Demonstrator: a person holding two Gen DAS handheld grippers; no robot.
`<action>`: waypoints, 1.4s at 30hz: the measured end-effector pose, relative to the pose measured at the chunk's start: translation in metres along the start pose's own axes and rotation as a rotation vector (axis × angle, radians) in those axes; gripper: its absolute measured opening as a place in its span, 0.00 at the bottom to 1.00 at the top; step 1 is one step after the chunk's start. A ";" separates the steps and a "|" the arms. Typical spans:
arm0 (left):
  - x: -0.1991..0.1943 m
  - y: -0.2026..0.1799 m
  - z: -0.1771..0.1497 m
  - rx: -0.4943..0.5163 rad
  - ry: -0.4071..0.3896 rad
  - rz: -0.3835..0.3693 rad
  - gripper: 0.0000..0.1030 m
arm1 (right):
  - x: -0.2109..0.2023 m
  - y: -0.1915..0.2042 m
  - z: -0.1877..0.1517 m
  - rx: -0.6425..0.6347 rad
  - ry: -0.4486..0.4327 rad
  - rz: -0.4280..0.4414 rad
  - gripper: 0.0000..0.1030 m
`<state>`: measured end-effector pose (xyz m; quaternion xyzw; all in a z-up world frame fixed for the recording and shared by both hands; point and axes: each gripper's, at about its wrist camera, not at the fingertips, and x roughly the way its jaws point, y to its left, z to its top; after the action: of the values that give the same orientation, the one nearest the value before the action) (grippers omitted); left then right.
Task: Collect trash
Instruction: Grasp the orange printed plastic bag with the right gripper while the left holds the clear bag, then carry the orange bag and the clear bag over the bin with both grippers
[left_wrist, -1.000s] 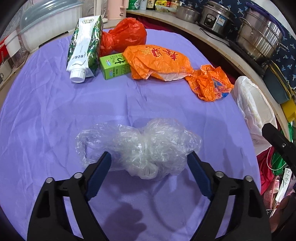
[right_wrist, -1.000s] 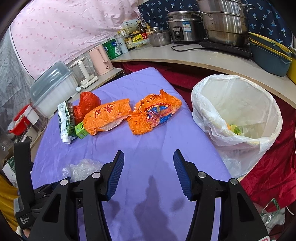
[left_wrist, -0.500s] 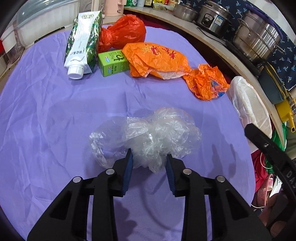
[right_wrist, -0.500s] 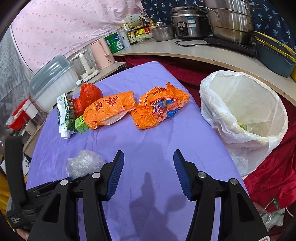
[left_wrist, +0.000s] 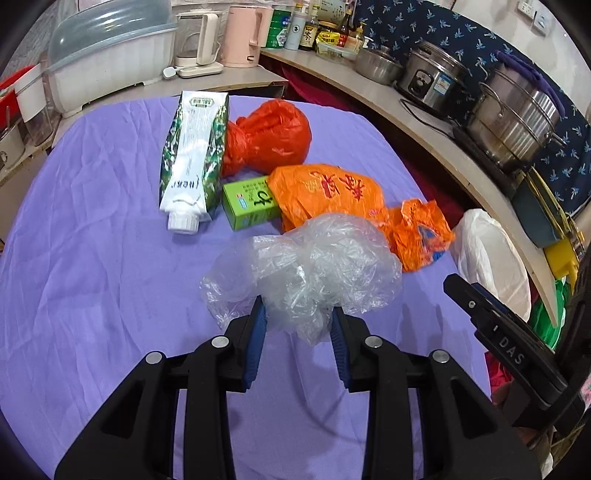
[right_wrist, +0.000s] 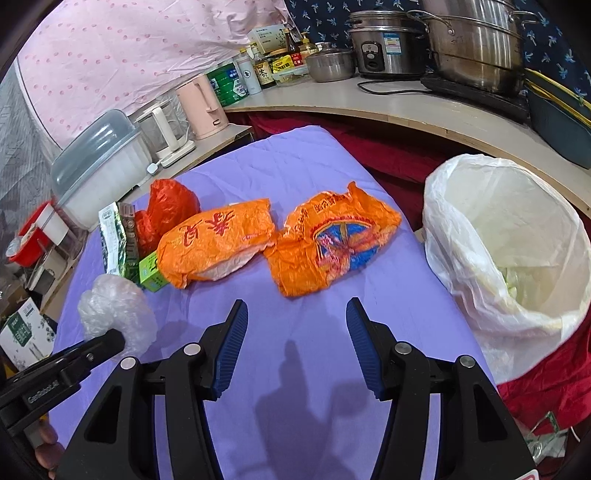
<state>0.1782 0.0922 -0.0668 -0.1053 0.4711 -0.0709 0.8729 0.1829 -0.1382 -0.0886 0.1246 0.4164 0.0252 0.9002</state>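
Plastic (left_wrist: 314, 266), a crumpled clear bag, has come up off the purple cloth (left_wrist: 92, 277) since a moment ago, pinched between the blue pads of the left gripper (left_wrist: 297, 325). It hangs near the orange wrappers (left_wrist: 325, 192). The right gripper (right_wrist: 293, 332) hovers low, jaws wide apart, beside the lined bin (right_wrist: 509, 236).

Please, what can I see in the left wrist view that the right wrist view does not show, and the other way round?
Only the left wrist view shows the left gripper shut on the crumpled clear plastic bag and the white cap of the green-and-white carton.

Only the right wrist view shows the inside of the white-lined trash bin and the open, empty right gripper.

Both show the purple tablecloth, two orange wrappers, the red plastic bag and the small green box.
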 end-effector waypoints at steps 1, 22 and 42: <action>0.002 0.001 0.003 -0.003 0.000 -0.001 0.30 | 0.005 0.000 0.004 -0.002 0.000 -0.003 0.53; 0.029 0.008 0.032 -0.033 0.012 -0.003 0.31 | 0.096 -0.007 0.035 0.007 0.074 -0.039 0.48; -0.002 -0.016 0.015 0.008 -0.012 -0.029 0.30 | 0.028 -0.020 0.016 0.021 0.009 -0.004 0.21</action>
<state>0.1893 0.0794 -0.0530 -0.1091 0.4640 -0.0850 0.8750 0.2121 -0.1563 -0.1044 0.1331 0.4210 0.0195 0.8970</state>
